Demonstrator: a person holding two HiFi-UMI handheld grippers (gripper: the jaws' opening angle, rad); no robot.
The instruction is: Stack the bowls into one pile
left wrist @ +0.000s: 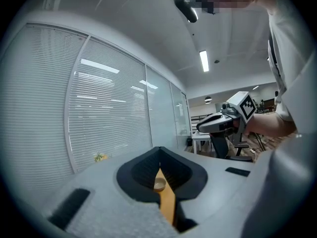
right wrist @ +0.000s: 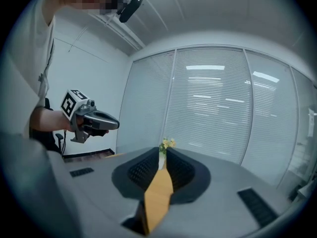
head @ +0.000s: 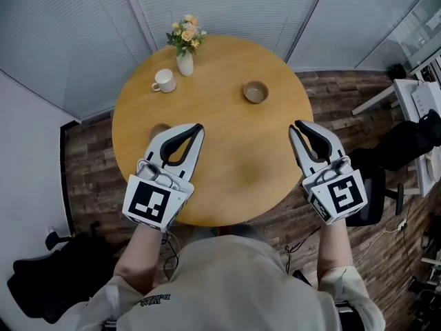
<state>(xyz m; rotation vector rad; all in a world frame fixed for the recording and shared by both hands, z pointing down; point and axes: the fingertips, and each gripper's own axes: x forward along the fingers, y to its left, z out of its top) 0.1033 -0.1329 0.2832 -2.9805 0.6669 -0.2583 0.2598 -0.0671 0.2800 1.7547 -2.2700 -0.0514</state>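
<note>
**Head view: both tools clenched and empty, two bowls not yet stacked**

The round table (head: 234, 164) carries everything. At its left edge, one bowl (head: 158, 129) peeks out from under the left gripper (head: 198, 127), which hangs just above it and hides most of it. That gripper's jaws are pressed together at the tips and grasp nothing. It seems to be held over the table only as a ready pose.

Toward the far left edge stands a white mug (head: 164, 81). Just right of it, at the far edge, is a vase of flowers (head: 185, 54). Neither belongs to the pile, and both stand well apart from the bowls.

The second bowl (head: 255, 92) sits upright toward the far right of the table, well apart from the first. In the left gripper view a bowl (left wrist: 159, 184) shows through the slit below the closed tips, probably this far one, so the tool looks aimed that way.

At the near right edge, the right gripper (head: 296, 126) hovers with its jaws likewise closed on nothing. In the right gripper view it points toward the flowers (right wrist: 167, 144). Either tool would have to open before it could take a rim.
</note>
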